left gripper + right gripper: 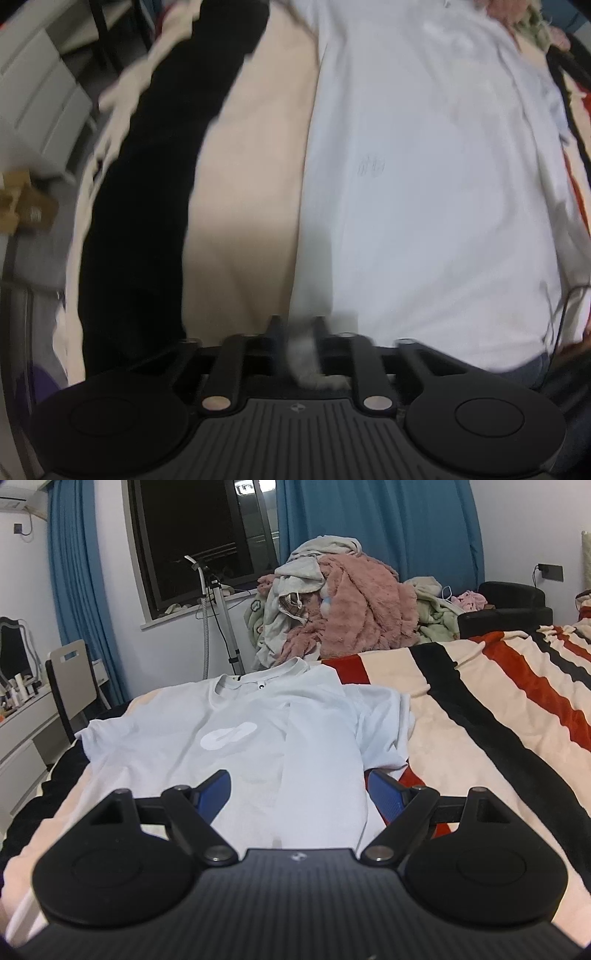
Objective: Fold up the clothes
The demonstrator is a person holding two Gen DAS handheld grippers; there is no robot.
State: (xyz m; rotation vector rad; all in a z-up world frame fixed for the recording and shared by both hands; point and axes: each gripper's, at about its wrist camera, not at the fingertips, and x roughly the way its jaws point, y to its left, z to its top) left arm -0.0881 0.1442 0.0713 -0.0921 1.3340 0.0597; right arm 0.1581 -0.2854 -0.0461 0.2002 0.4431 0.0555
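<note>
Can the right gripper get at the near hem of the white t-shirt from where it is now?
Probably yes. The right gripper is open, its blue fingers spread either side of the white t-shirt, which lies flat on the striped blanket. Nothing sits between them and the hem.

T-shirt (258,738) is thin white cloth, matt, smooth apart from soft creases, with a slightly brighter flat print on the chest; the striped blanket (498,709) under it is thicker, fuzzy cloth in cream, black and red. Right gripper (299,794) is matt black plastic with a ribbed body, dull metal pivot pins and blue textured pads (216,794); left gripper (297,332) has the same matt black plastic and metal pins. The clothes pile (340,605) behind is shaggy pink fleece and soft grey knit.
</note>
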